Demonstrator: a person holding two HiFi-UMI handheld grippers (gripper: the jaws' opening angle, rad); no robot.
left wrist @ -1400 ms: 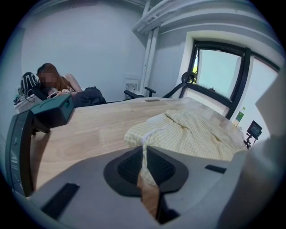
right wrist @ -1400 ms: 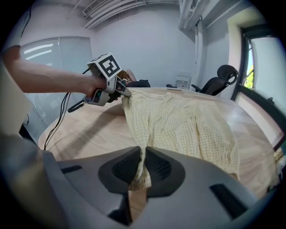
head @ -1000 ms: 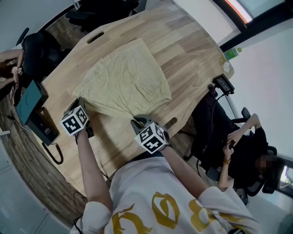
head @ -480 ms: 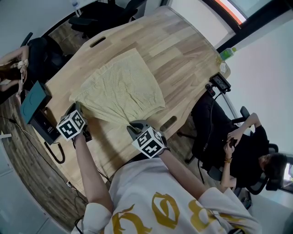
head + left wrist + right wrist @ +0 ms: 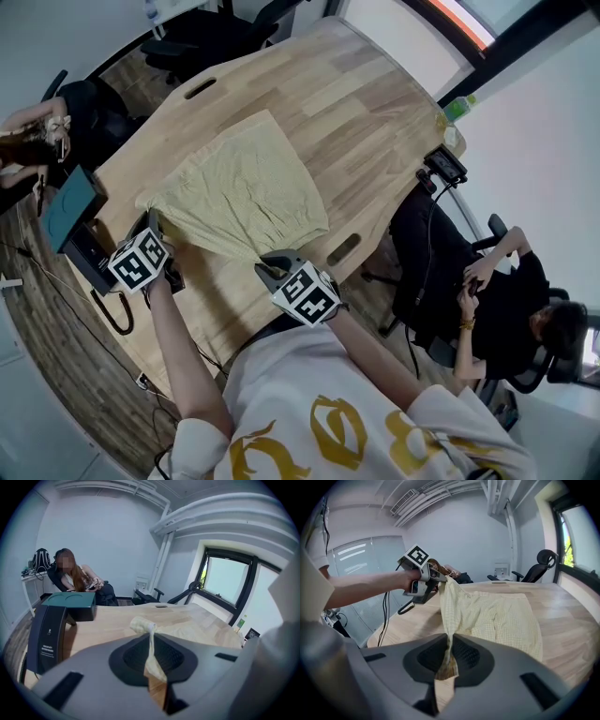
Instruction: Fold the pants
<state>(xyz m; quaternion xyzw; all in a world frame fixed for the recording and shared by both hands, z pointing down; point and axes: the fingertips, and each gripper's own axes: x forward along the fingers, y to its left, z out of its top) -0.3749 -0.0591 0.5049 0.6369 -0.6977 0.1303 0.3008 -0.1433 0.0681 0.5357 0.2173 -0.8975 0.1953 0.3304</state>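
Pale yellow pants (image 5: 244, 187) lie spread on the wooden table (image 5: 375, 112). Their near edge is lifted between my two grippers. My left gripper (image 5: 155, 225) is shut on the left corner of that edge. In the left gripper view a strip of cloth (image 5: 151, 648) is pinched between the jaws (image 5: 152, 660). My right gripper (image 5: 266, 262) is shut on the right corner, where the fabric (image 5: 454, 606) rises out of its closed jaws (image 5: 447, 656). The right gripper view also shows the left gripper (image 5: 423, 576) holding the cloth taut, with the rest of the pants (image 5: 506, 616) flat on the table.
A teal box (image 5: 64, 204), a black stand (image 5: 89, 258) and a looped cable (image 5: 112, 314) sit at the table's left end. A small device (image 5: 442, 167) and a green bottle (image 5: 457, 108) are at the right edge. People sit at the left (image 5: 33, 141) and the right (image 5: 506, 300).
Both grippers have risen a little and drawn toward me, each still holding its corner. The near edge of the pants has lifted off the table with them.
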